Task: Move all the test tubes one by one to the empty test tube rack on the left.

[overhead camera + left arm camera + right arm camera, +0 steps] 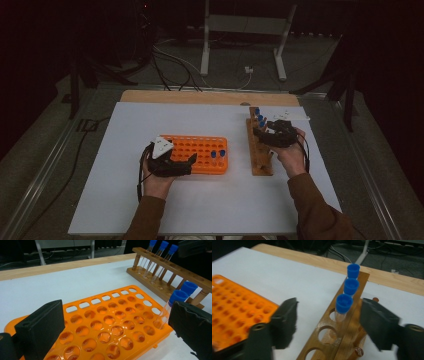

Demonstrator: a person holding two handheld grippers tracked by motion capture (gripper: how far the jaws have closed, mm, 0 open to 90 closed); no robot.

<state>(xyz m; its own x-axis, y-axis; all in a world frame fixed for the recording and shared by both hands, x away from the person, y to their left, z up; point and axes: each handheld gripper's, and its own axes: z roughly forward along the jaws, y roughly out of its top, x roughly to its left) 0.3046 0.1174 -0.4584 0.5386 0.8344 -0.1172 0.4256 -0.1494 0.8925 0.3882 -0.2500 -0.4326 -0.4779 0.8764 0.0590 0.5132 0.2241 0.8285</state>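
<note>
Left gripper (112, 332) is wide open over the orange rack (105, 325), holding nothing. Right gripper (328, 322) is about half open around the nearest blue-capped tube (343, 303) in the wooden rack (337, 335) on the right, pads not touching it.

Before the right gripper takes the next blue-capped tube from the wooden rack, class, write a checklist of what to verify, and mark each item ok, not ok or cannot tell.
1. Right gripper jaws apart, no tube pressed: ok.
2. Nearest tube stands between the jaws: ok.
3. Wooden rack lies flat on the table: ok.
4. Left gripper open, holding nothing: ok.
5. Orange rack has free holes beside its two tubes: ok.
6. Jaws centred on the tube's cap: cannot tell, picture blurred.
</note>
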